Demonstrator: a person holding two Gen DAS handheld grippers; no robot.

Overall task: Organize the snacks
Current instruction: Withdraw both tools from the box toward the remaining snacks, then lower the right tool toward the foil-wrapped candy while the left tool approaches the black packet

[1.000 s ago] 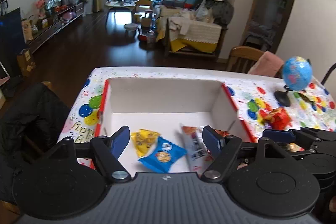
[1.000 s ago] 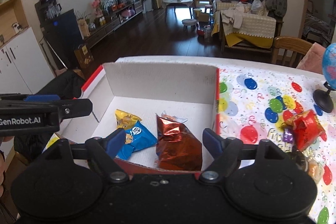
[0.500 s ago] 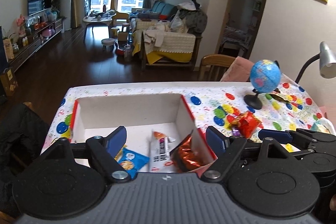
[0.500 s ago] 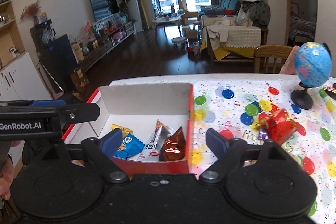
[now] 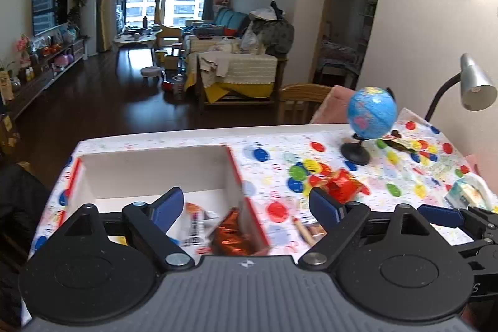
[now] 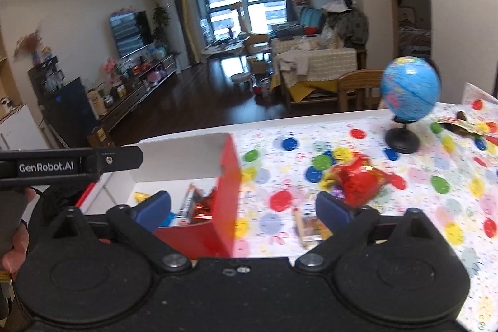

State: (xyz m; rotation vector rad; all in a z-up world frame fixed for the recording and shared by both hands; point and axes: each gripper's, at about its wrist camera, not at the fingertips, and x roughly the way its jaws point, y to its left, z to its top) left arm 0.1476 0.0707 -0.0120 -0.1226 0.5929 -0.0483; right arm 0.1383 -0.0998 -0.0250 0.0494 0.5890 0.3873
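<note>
Left wrist view: left gripper (image 5: 246,204), jaws opening, nothing between them; the box (image 5: 149,167) holds the packed snacks, and has slid left since a second ago. Risk: a jaw clipping its red wall

Right wrist view: right gripper (image 6: 244,204), jaws opening, empty; red foil snack (image 6: 358,179), now nearer, could skid away on the tablecloth (image 6: 435,207)

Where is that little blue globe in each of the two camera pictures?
Left wrist view: the globe stands at the right, on the table's far side, just left of the lamp.
Right wrist view: the globe is at the upper right, on its black stand near the table's far edge.
Shared landmark: the red foil snack bag lies on the balloon-print tablecloth in front of the globe in both.
</note>
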